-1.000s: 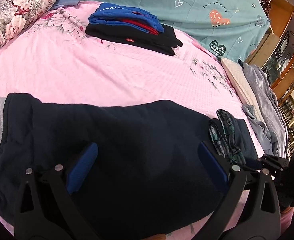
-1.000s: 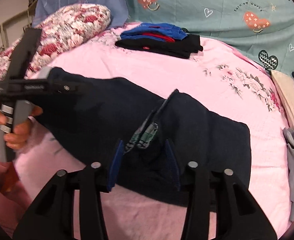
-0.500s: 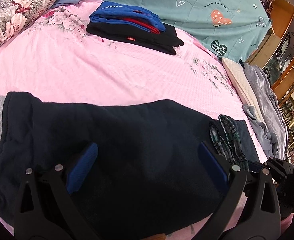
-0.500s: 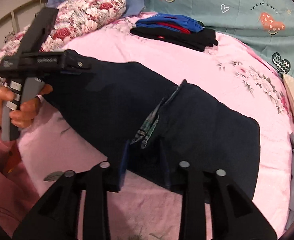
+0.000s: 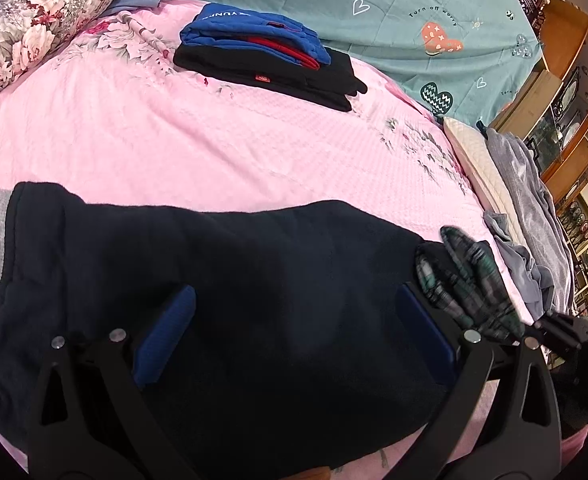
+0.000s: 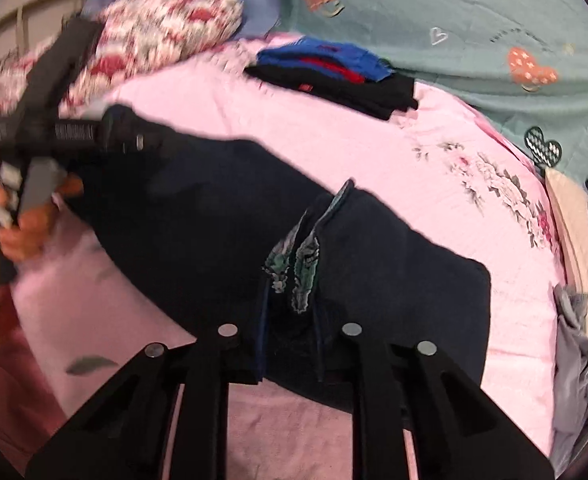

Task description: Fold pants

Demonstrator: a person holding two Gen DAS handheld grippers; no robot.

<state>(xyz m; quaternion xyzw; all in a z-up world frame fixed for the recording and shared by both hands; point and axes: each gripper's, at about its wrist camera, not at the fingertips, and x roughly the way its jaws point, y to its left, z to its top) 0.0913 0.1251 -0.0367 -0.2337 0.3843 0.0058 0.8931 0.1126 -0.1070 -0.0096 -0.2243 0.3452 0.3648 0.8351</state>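
Pants [image 5: 261, 304] lie flat on the bed [image 5: 197, 140]; right gripper [image 6: 287, 320] is closing on the waistband, left gripper [image 5: 294, 332] gapes empty, so next likely comes lifting and folding.

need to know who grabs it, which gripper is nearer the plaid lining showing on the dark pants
Right. The right gripper is closing around the pants' edge just below the plaid lining. The left gripper hovers open over the pants, plaid beside its far finger.
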